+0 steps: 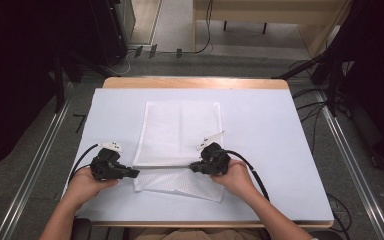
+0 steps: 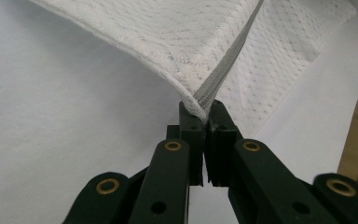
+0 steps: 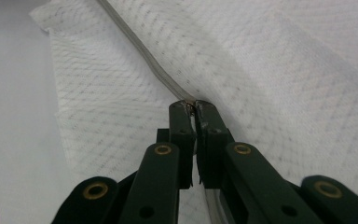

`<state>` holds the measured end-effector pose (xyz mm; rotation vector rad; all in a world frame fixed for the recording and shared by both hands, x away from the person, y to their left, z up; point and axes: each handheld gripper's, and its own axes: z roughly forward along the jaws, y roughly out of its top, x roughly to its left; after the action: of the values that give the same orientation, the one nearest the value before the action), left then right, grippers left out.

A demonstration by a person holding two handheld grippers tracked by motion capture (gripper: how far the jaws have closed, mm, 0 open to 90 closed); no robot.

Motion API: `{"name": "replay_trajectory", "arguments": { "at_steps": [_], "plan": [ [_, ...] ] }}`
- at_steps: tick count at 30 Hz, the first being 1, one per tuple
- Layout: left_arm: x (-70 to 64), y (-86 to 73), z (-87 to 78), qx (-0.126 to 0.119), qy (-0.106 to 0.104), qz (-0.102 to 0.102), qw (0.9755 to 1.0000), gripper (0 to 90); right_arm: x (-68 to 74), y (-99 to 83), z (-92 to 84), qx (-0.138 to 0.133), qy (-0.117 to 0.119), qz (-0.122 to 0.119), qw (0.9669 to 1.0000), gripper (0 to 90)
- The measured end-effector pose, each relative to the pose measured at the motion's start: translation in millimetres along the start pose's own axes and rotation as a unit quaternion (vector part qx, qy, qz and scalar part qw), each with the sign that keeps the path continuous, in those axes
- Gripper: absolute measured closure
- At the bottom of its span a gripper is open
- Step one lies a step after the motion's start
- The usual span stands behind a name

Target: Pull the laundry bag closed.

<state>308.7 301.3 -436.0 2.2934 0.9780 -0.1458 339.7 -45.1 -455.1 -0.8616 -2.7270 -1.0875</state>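
- Two hand-held grippers on one white mesh bag (image 1: 180,135), which lies flat mid-tabletop (image 1: 260,150), near end folded under.
- Left hand-held gripper (image 1: 132,173): jaws clamped on the bag's corner, right at the end of the grey zipper (image 2: 223,74). Likely the anchor, so the bag can't slide.
- Right hand-held gripper (image 1: 194,167): jaws closed on the zipper line farther along; in the right gripper view the tips pinch what looks like the slider (image 3: 189,103), too small to confirm.
- Zipper runs taut and straight between the two grips, lifted slightly off the tabletop. My read: tension keeps the teeth aligned so the slider travels clean.
- Both grips sit at the fold, the rest of the bag flat beyond it.
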Motion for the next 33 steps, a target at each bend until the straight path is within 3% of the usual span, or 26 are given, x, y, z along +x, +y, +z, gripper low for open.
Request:
{"name": "replay_trajectory", "arguments": {
  "at_steps": [22,33],
  "plan": [
    [1.6,-1.6,-0.3,0.006,-0.005,-0.004,1.0,87.8,-8.1,-18.1,-18.9,-0.001,-0.01,0.01,0.9999,88.2],
    [3.2,-3.0,-0.6,0.006,-0.008,-0.007,0.9999,87.8,-16.8,-29.0,-32.5,0.0,-0.019,0.026,0.9995,88.2]
  ]
}}
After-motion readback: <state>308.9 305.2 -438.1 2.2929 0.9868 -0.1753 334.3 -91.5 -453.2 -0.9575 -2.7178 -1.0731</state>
